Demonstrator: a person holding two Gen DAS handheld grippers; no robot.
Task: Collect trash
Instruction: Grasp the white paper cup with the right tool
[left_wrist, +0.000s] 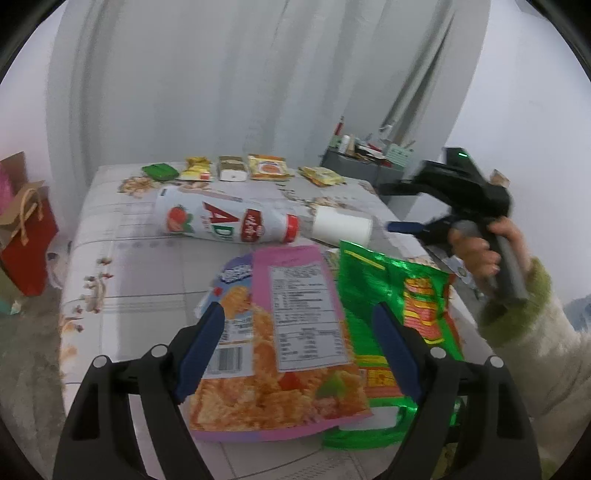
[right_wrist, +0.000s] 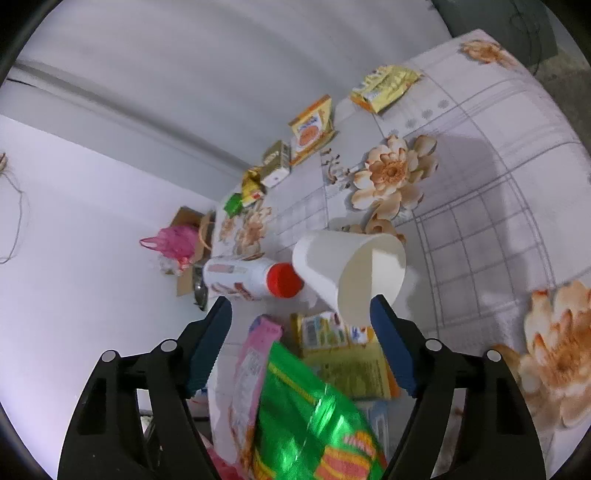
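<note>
Left wrist view, pink snack bag (left_wrist: 284, 332) between open jaws, untouched.

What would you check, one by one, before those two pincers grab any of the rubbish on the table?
1. Left gripper open: ok, jaws wide, nothing pinched.
2. Pink snack bag lined up between its jaws: ok.
3. Right gripper open: ok, nothing held.
4. Paper cup within its path: ok, lying on its side just ahead, mouth towards the gripper.
5. Bottle clear of the cup: not ok, its red cap sits against it.
6. Green bag free to lift: cannot tell, it overlaps the pink one.
</note>
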